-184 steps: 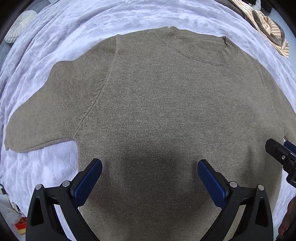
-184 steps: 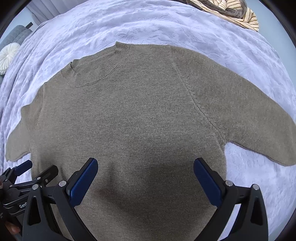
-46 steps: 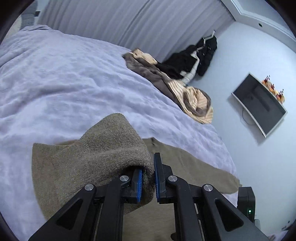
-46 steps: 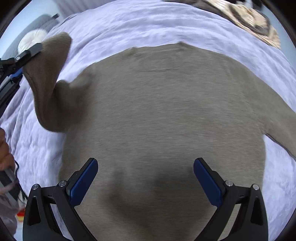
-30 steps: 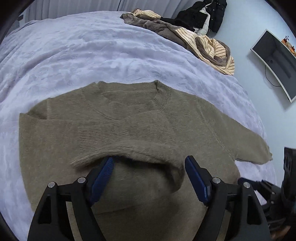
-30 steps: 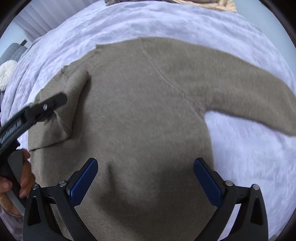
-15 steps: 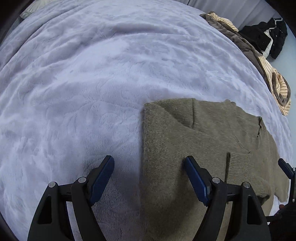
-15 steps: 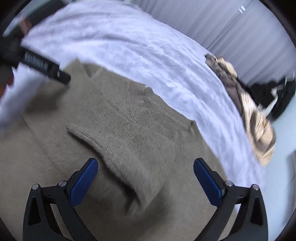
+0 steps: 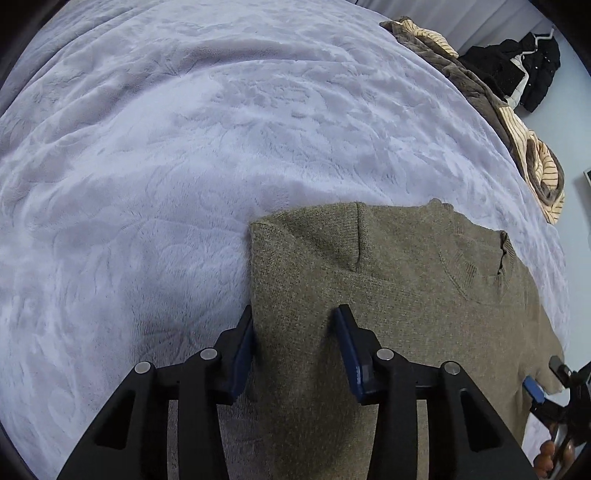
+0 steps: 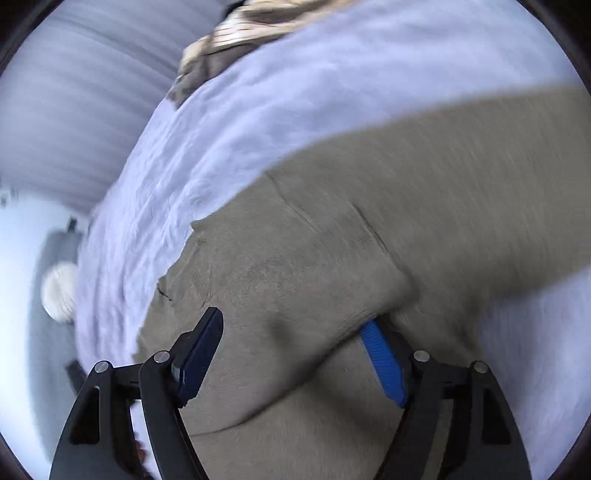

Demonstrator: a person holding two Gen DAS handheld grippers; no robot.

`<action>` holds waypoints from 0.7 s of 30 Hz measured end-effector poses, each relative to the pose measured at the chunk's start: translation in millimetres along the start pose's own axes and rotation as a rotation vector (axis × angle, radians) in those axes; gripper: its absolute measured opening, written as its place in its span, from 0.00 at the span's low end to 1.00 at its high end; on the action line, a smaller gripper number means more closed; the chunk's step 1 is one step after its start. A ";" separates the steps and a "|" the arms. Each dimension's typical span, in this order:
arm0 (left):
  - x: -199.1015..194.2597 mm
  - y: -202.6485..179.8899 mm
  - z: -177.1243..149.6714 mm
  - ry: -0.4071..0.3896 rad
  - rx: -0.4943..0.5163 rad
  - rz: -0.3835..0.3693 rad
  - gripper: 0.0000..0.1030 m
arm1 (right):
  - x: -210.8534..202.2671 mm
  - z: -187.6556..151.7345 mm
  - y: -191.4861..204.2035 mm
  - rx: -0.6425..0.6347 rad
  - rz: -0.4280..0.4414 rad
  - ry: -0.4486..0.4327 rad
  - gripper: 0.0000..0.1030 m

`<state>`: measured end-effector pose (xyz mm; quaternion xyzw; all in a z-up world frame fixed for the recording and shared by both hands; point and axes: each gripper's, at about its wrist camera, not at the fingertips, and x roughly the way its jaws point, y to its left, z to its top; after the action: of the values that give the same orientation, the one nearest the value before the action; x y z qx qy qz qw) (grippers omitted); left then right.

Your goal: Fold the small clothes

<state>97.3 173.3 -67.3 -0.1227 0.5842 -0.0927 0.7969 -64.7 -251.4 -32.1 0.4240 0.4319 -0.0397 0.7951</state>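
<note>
An olive-brown knit sweater (image 9: 388, 295) lies on the lilac bed blanket (image 9: 184, 147), its left sleeve folded in over the body. My left gripper (image 9: 295, 347) is open with its fingers astride the sweater's folded left edge, low over it. The other gripper shows at the right edge of this view (image 9: 554, 391). In the blurred right wrist view the sweater (image 10: 369, 240) fills the middle, its right sleeve (image 10: 480, 147) stretching out to the right. My right gripper (image 10: 295, 354) is open, with a ridge of fabric lying between its fingers.
A heap of brown and striped clothes (image 9: 517, 122) and dark garments (image 9: 517, 74) lie at the bed's far right. It also shows blurred at the top of the right wrist view (image 10: 240, 29). A white round cushion (image 10: 59, 291) sits left of the bed.
The left gripper let go of the sleeve it had folded over, moved to the sweater's left edge and narrowed its opening. The right gripper swung fast and dropped low onto the fabric.
</note>
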 end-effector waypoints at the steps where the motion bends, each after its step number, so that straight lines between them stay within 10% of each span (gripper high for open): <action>1: 0.1 -0.7 1.2 0.000 0.012 -0.002 0.32 | 2.4 -12.3 3.9 0.005 0.049 0.036 0.77; 7: -4.4 -0.3 6.6 0.006 0.066 -0.051 0.17 | 92.1 -117.1 83.2 -0.050 0.263 0.383 0.76; 10: -8.7 4.9 7.6 0.009 0.066 -0.076 0.11 | 131.1 -136.9 111.5 -0.048 0.280 0.398 0.68; 14: -13.8 6.3 11.1 0.001 0.096 -0.077 0.11 | 163.0 -145.4 134.9 -0.011 0.274 0.443 0.06; 18: -10.9 19.3 12.0 -0.008 0.113 -0.044 0.11 | 163.0 -151.4 156.5 -0.094 0.306 0.426 0.06; 21: -6.7 34.7 9.2 -0.001 0.055 -0.083 0.11 | 185.4 -163.1 148.6 -0.137 0.158 0.479 0.08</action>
<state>104.2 209.1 -69.1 -0.1249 0.5753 -0.1418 0.7958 8.2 15.1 -114.2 0.3989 0.5750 0.1532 0.6977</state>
